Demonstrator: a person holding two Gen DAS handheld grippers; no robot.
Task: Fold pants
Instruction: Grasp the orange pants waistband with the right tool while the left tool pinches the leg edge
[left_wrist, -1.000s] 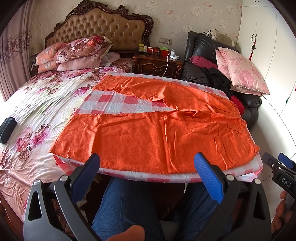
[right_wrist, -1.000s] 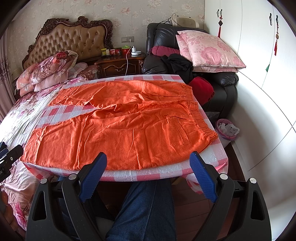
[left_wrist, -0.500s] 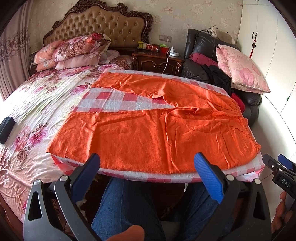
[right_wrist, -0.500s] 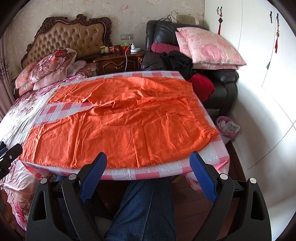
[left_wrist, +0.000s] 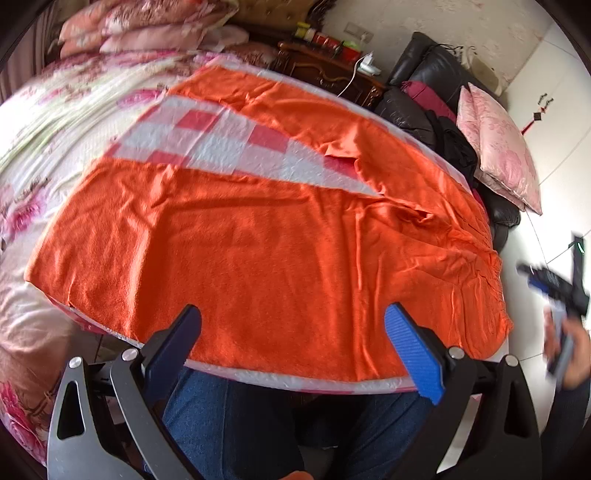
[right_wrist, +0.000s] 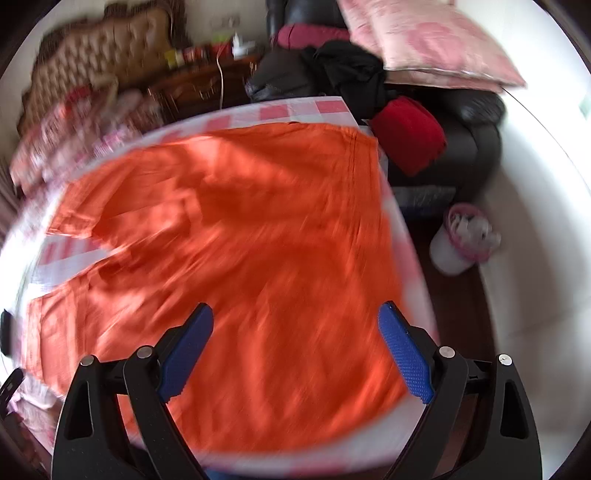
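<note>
Bed (left_wrist: 55, 122) on my left, then the pants (left_wrist: 258, 251) spread flat across the checked table (left_wrist: 221, 136), legs apart; the sofa (right_wrist: 472, 122) and a bin (right_wrist: 461, 236) crowd the right edge. My left gripper (left_wrist: 295, 347) and right gripper (right_wrist: 295, 347) both gape wide, empty — now over the near hem, closer than before.
</note>
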